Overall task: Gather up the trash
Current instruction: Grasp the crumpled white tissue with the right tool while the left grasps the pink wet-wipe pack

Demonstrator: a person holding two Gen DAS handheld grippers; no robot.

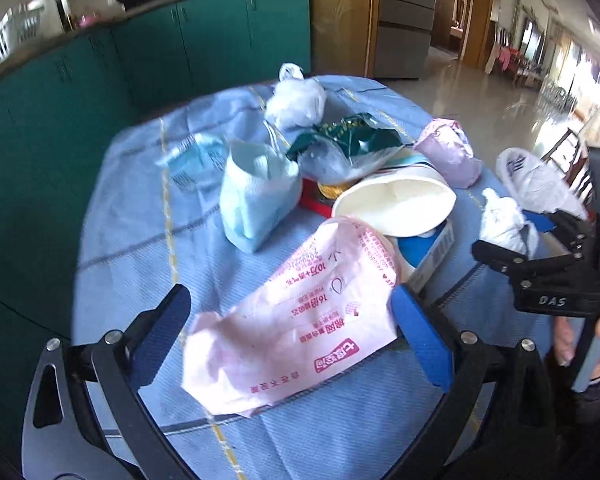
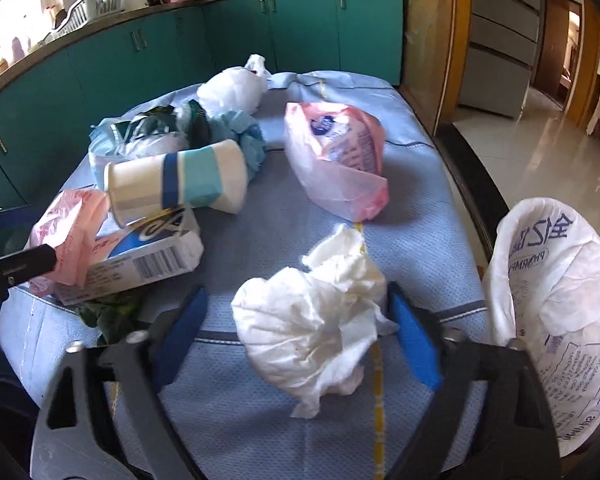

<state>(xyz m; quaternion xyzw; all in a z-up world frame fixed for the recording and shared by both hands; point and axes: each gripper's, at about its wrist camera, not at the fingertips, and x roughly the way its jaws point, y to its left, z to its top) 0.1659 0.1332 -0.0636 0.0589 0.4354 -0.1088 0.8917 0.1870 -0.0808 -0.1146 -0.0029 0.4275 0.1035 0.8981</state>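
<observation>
Two hand-held grippers (image 1: 292, 328) (image 2: 300, 312) astride wrapper (image 1: 288, 336), tissue (image 2: 320, 312)

You see a woven, matt blue cloth (image 2: 260, 420); a crumpled, soft white paper tissue (image 2: 320, 312); a thin pink plastic wrapper (image 1: 296, 320), creased and slightly glossy; a smooth paper cup (image 2: 176, 188); a printed cardboard box (image 2: 148, 264).

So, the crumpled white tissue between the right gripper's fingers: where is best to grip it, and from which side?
Probably grip the crumpled white tissue across its bulky middle, coming from the near side along the blue tablecloth. The right gripper already straddles it, open; the thin lower tail would likely tear or slip.
</observation>
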